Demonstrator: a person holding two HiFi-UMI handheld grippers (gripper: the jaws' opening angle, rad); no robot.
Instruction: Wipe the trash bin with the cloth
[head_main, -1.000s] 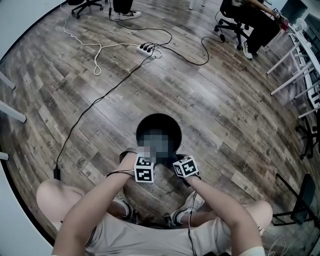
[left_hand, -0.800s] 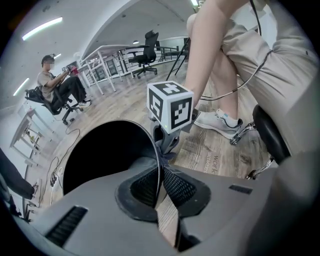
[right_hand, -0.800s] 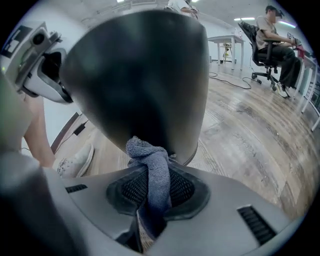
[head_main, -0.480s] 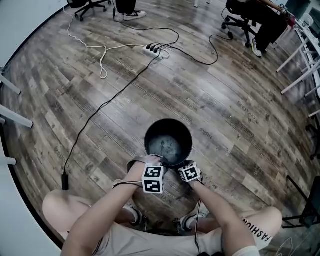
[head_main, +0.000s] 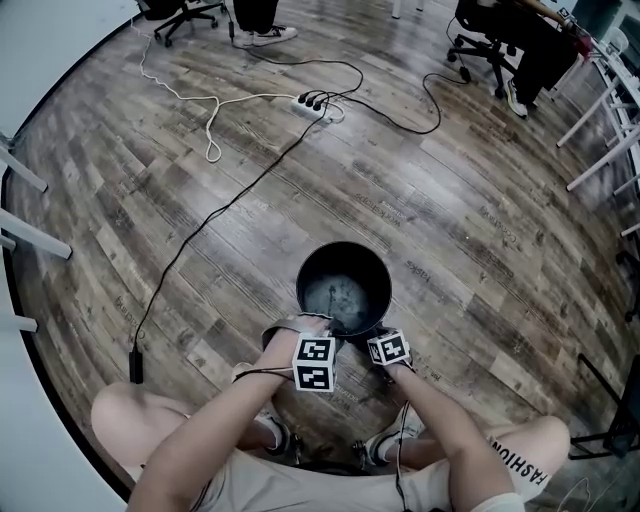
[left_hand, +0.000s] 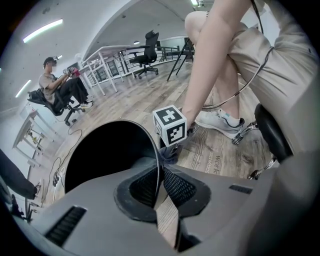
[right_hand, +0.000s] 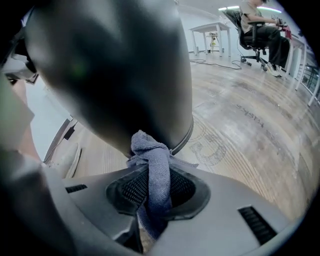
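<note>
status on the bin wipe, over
Left hand-held gripper shut on bin rim. Right hand-held gripper holds cloth at bin's outer wall. Floor cable well clear.

Bright, even light falls from the ceiling strip lights; the wooden floor shines palely. Fisheye bends the edges, corners go black, and the trash bin blurs close up.

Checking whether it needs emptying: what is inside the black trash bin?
The trash bin shows only a dark, smudged bottom; no loose trash is evident. The left gripper clamps its rim, one jaw reaching inside. The near inner wall is hidden behind that gripper.
</note>
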